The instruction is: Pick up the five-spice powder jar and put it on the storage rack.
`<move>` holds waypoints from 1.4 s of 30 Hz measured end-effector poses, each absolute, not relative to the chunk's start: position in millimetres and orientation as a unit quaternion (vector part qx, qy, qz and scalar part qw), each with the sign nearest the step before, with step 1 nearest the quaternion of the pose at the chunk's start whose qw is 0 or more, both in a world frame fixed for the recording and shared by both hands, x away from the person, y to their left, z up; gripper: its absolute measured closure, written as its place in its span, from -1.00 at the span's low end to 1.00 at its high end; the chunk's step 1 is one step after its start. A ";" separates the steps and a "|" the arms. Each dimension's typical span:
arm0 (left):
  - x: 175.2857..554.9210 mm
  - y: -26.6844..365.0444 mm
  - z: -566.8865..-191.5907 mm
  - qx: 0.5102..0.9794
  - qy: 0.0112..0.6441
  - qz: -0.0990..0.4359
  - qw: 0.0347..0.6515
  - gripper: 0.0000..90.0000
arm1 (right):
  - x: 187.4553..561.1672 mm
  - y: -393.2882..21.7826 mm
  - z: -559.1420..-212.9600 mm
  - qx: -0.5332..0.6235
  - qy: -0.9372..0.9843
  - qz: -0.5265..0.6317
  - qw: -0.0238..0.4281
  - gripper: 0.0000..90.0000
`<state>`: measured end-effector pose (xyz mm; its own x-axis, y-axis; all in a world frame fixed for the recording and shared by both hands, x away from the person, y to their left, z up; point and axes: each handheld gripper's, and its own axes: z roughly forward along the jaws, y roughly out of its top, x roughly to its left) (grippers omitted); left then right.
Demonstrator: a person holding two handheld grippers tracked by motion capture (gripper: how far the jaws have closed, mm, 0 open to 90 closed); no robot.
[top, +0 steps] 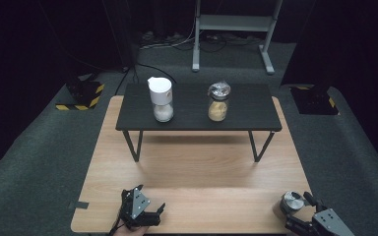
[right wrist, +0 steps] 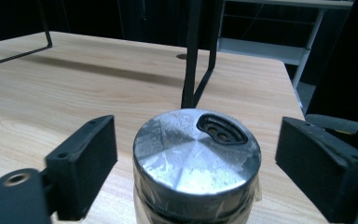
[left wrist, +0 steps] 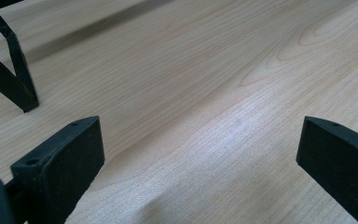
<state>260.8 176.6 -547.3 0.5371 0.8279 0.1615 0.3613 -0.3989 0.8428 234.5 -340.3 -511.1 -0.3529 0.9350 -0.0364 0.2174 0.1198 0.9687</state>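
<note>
A light wooden table [top: 192, 162] is standing on grey carpet in a dark room. At its 5 o'clock corner the right gripper [top: 300, 209] is straddling a metal-lidded shaker jar [right wrist: 196, 161], its jaws apart with gaps on both sides of the lid. At 7 o'clock the left gripper [top: 150, 212] is resting with jaws wide apart over bare wood. Toward 12 o'clock, a black riser shelf [top: 197, 120] is carrying a white-capped jar [top: 161, 99] and a foil-topped jar [top: 218, 102].

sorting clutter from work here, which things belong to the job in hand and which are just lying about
In the job:
right gripper, jaws either side, not touching
metal-lidded jar

Lying about:
white-capped jar
foil-topped jar
black shelf
left gripper, open
</note>
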 end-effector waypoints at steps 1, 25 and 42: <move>260.7 176.7 -547.3 0.782 0.380 0.295 0.396 -0.98 | 234.6 -340.7 -511.4 0.439 0.656 0.497 0.361 -0.68; 260.8 177.0 -547.2 0.782 0.380 0.293 0.398 -0.98 | 233.2 -343.6 -518.6 0.443 0.658 0.503 0.344 -0.29; 260.7 177.2 -547.2 0.782 0.379 0.292 0.399 -0.98 | 233.1 -343.0 -518.6 0.445 0.655 0.505 0.344 -0.25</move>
